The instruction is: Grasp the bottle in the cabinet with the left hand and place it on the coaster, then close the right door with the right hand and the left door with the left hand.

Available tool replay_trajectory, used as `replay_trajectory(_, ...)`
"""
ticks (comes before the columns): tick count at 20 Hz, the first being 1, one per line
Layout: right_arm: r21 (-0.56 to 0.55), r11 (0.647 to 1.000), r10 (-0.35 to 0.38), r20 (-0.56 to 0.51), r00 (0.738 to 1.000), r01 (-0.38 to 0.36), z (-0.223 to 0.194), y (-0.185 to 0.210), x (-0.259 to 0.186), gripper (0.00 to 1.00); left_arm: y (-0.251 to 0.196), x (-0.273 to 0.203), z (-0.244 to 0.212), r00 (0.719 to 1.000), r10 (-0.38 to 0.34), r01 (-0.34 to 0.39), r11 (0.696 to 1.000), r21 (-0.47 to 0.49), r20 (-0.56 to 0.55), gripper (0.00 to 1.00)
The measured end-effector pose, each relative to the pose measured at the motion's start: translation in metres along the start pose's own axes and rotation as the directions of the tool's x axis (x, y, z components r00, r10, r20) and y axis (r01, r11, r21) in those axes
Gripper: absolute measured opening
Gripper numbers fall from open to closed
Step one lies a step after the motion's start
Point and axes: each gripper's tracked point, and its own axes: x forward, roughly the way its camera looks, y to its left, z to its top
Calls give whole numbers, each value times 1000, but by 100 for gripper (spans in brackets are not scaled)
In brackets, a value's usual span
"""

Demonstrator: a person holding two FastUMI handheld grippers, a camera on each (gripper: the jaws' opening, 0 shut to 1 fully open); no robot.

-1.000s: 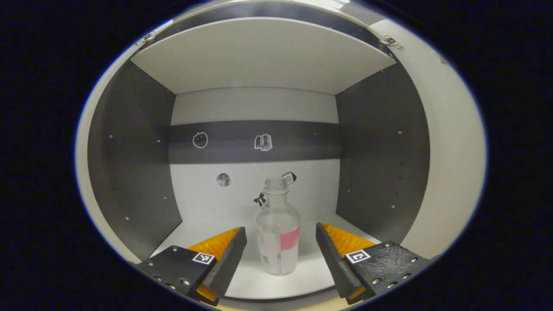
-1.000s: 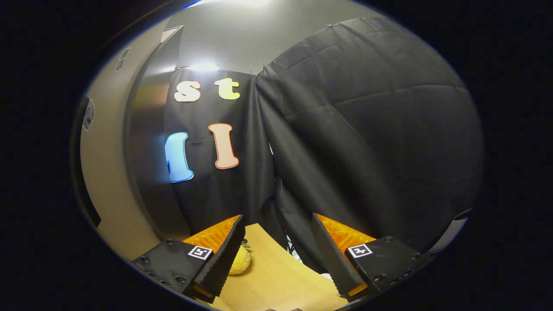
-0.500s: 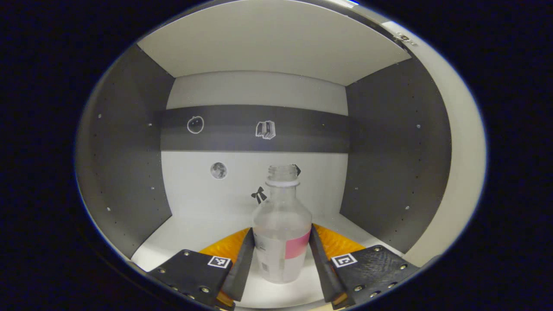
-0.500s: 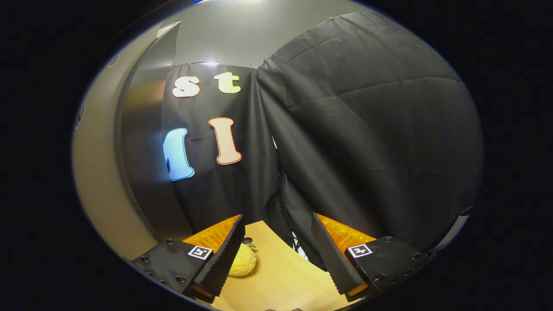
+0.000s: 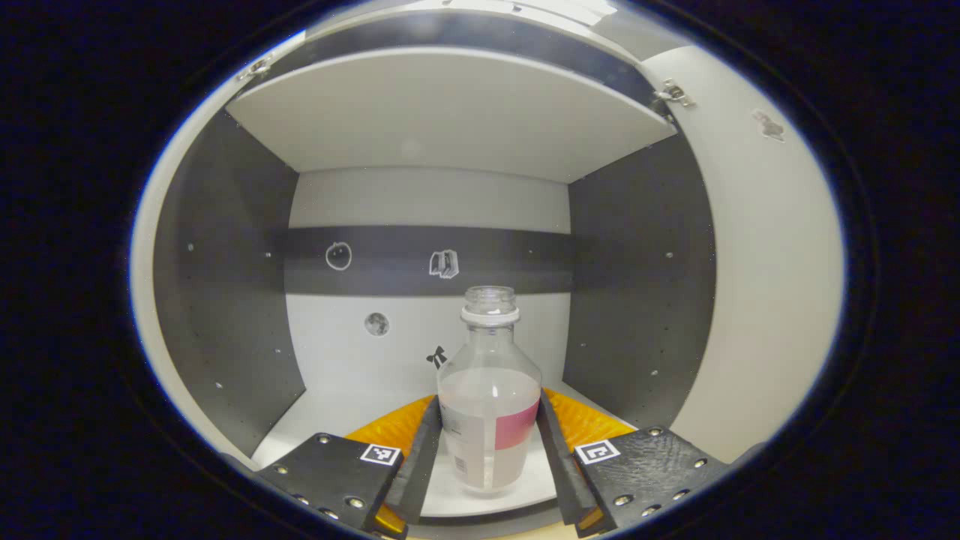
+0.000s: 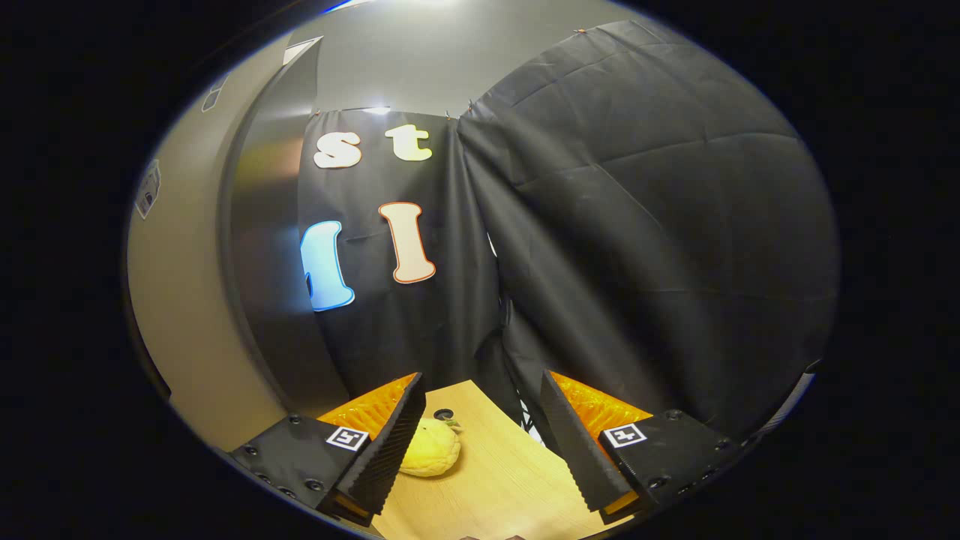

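The left gripper [image 5: 487, 442] is clamping the bottle [image 5: 489, 390] right now, low in the centre of the left gripper view, both fingers [image 5: 420, 457] pressing against its clear sides at the level of the pink label. The bottle is standing upright, uncapped, with some clear liquid inside, just above the front edge of the cabinet [image 5: 225, 300] floor; whether its base is touching the shelf or riding a touch clear of it, I cannot tell. So the grasp looks made, and the step in hand is carrying the bottle out. The right door [image 5: 765, 285] is swinging wide open along the right side of the frame.

Over in the right gripper view, the right gripper [image 6: 480, 442] is hanging idle at the bottom, fingers spread apart and gripping nothing, above a wooden table [image 6: 495, 487] with a yellow fruit [image 6: 431, 457] just beside its left finger.

Next move, as I judge it: drawing the bottle straight back and level so the liquid is not spilling from the open neck, clearing the cabinet's lip, then finding the coaster and setting the bottle down squarely.
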Motion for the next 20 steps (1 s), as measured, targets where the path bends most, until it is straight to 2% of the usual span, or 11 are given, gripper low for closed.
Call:
replay_trajectory(1,3,1000,5,-2,1000,-5,0,1,-3,92,-3,-12,7,1000,-6,5,1000,11,14,69)
replay_trajectory(2,8,1000,13,1,1000,-13,0,3,-7,92,-6,-25,14,1000,-12,12,1000,14,28,77)
replay_trajectory(3,9,1000,21,3,1000,-21,1,5,-11,98,-8,-37,19,999,-22,21,1000,12,43,77)
replay_trajectory(6,-7,999,40,-4,999,-40,-3,10,-21,98,-10,-79,31,995,-57,57,998,0,87,77)
replay_trajectory(10,-18,998,63,-3,998,-63,-2,16,-39,98,-11,-124,28,993,-57,56,998,16,105,77)
replay_trajectory(11,-23,998,66,-2,998,-66,-1,17,-43,98,-10,-134,23,993,-52,52,999,9,109,77)
replay_trajectory(12,-24,997,69,-1,998,-69,0,19,-47,92,-9,-147,12,993,-43,43,999,3,108,69)
replay_trajectory(20,-37,995,91,28,995,-90,20,27,-82,92,0,-222,-96,999,40,-39,998,-56,18,69)
